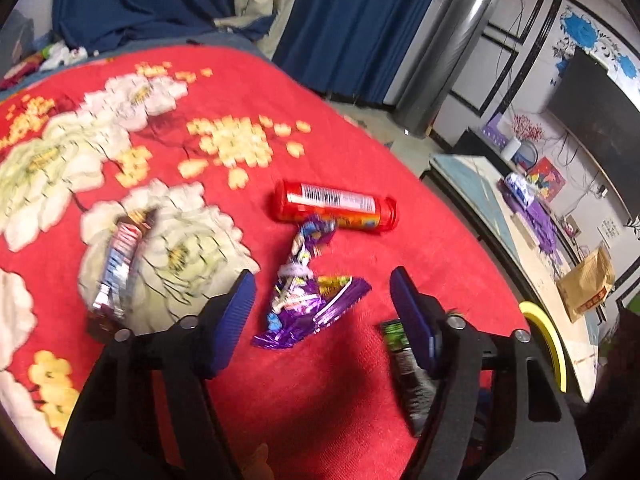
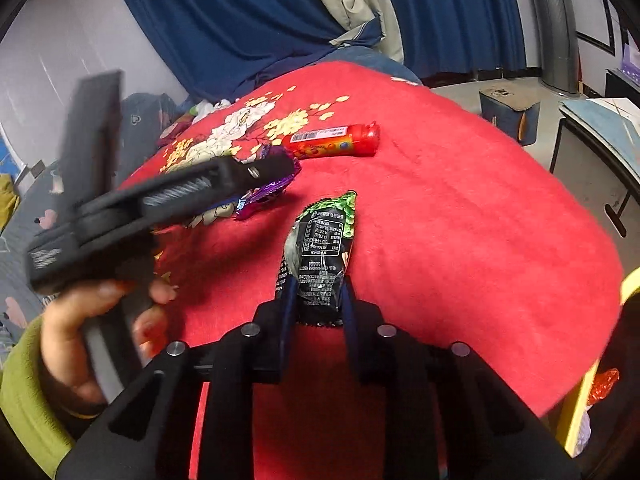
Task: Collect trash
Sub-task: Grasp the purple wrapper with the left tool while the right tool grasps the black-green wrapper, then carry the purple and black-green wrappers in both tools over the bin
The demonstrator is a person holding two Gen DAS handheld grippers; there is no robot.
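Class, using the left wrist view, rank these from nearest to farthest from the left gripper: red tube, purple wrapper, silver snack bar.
1. purple wrapper, between the left gripper fingers.
2. silver snack bar, off to the left.
3. red tube, farther ahead.

The purple foil wrapper [image 1: 308,300] lies crumpled flat on the red blanket. The red tube [image 1: 336,206], barcode label up, lies on its side at its 12 o'clock, touching it. The silver-blue bar wrapper [image 1: 118,264] lies well apart at 9 o'clock. The black-green packet [image 2: 322,256] lies flat at 4 o'clock, printed back up.
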